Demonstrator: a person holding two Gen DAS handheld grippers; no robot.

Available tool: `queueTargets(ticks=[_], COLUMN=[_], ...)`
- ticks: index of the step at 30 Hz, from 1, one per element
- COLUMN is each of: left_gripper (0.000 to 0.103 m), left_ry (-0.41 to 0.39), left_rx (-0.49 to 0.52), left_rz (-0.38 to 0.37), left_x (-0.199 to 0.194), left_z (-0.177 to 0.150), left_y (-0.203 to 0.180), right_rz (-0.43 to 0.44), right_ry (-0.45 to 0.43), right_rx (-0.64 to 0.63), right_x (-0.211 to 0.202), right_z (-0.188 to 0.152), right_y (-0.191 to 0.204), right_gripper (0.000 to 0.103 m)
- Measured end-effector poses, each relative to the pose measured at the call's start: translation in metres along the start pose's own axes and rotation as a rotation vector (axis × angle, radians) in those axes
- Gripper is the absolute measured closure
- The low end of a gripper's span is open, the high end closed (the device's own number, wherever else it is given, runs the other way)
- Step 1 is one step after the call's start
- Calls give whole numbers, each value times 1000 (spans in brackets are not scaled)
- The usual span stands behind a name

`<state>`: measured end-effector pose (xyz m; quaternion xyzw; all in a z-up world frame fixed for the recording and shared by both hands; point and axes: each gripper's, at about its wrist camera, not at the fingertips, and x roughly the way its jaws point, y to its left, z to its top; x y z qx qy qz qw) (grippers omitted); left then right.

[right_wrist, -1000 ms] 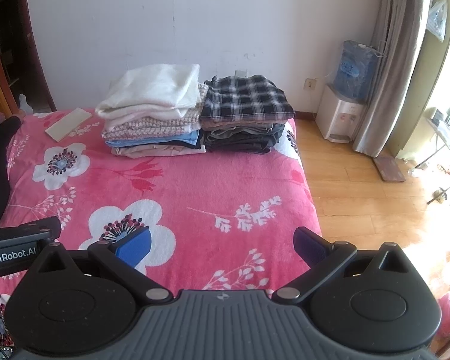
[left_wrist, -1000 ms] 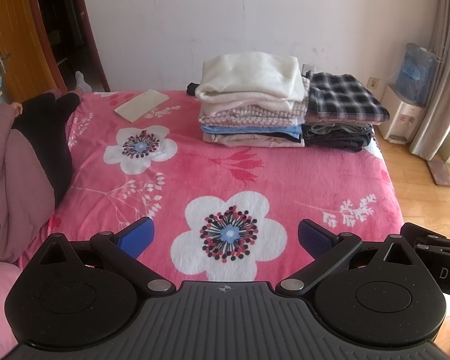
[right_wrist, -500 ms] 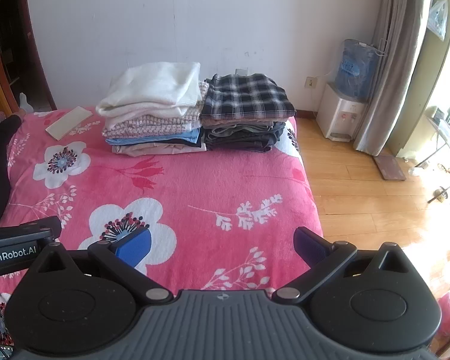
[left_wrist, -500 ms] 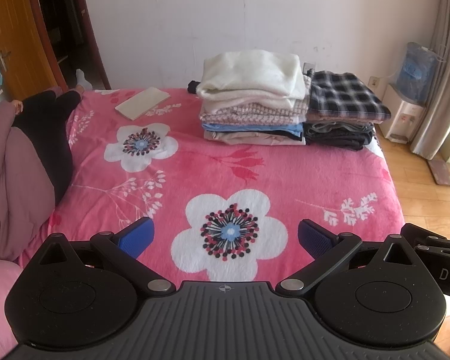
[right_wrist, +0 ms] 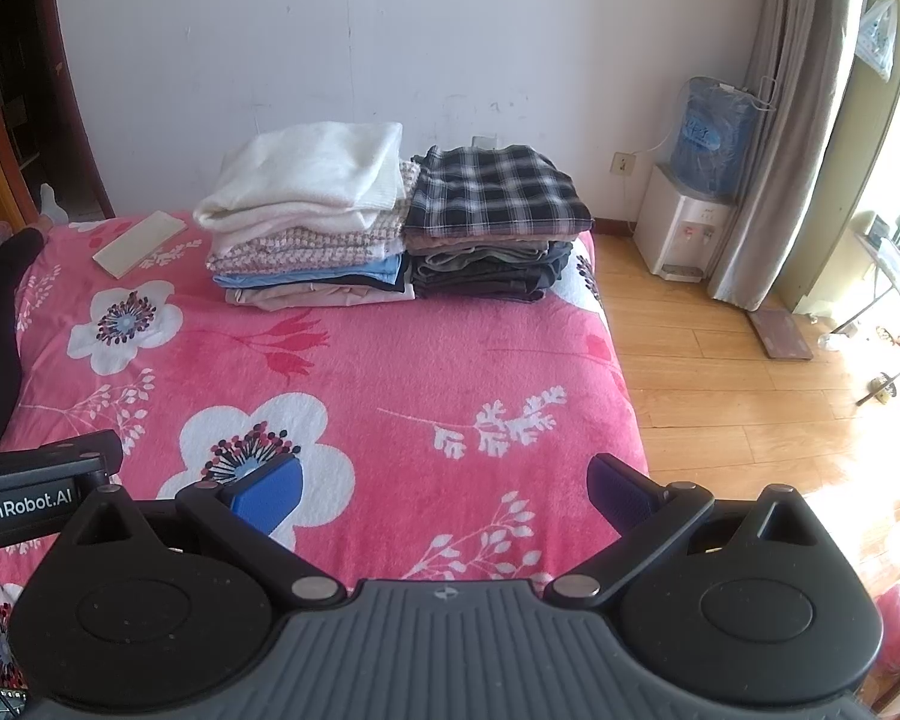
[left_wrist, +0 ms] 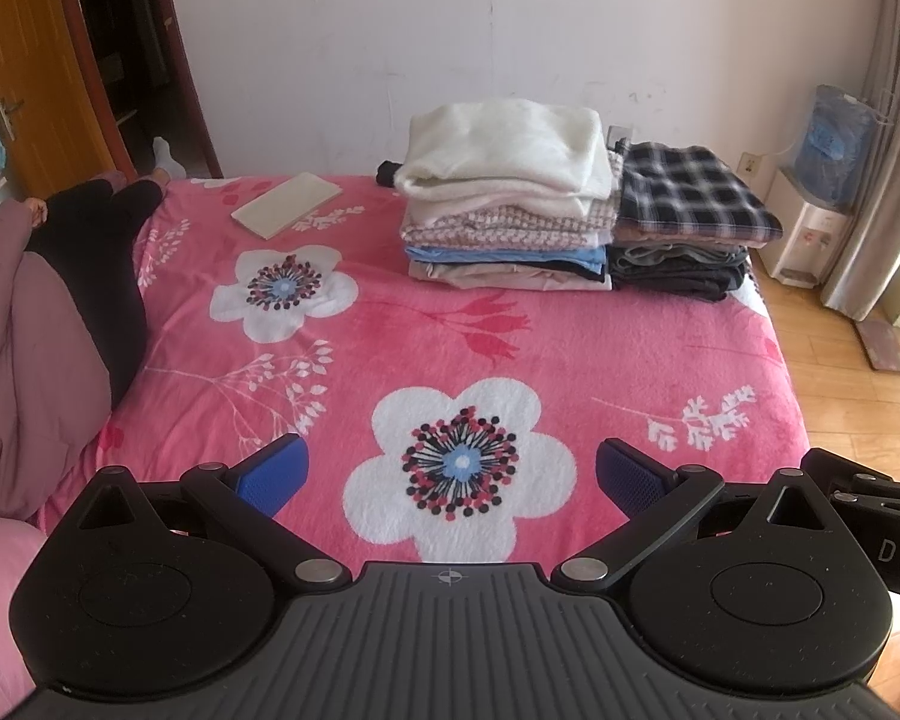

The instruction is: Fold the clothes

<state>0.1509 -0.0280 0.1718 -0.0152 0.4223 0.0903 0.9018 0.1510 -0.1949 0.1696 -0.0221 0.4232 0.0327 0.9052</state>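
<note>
Both the left gripper (left_wrist: 450, 471) and right gripper (right_wrist: 444, 489) are hovering spread and empty over the near bed (left_wrist: 570, 324). Folded clothes (left_wrist: 510, 204) are sitting stacked at the far right; the next move calls for fetching an unfolded garment.

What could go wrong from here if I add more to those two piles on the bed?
1. The left pile is tall and uneven, with the bulky white sweater on top; another garment could tip it.
2. The plaid-topped pile sits near the bed's edge by the wooden floor; a nudge might slide it off.
3. Both grippers, left and right, are open and empty, and no unfolded garment is in view.
</note>
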Motion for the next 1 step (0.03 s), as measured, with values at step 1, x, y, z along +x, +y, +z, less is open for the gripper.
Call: queueTargets(ticks=[1], left_gripper=[0], left_ry=[-4], left_rx=[0], left_rz=[-7], left_x=[-1], left_z=[0], left_y=[0], right_rz=[0], right_ry=[-2], right_rx=[0], right_x=[0], right_z=[0], right_y=[0], right_gripper=[0])
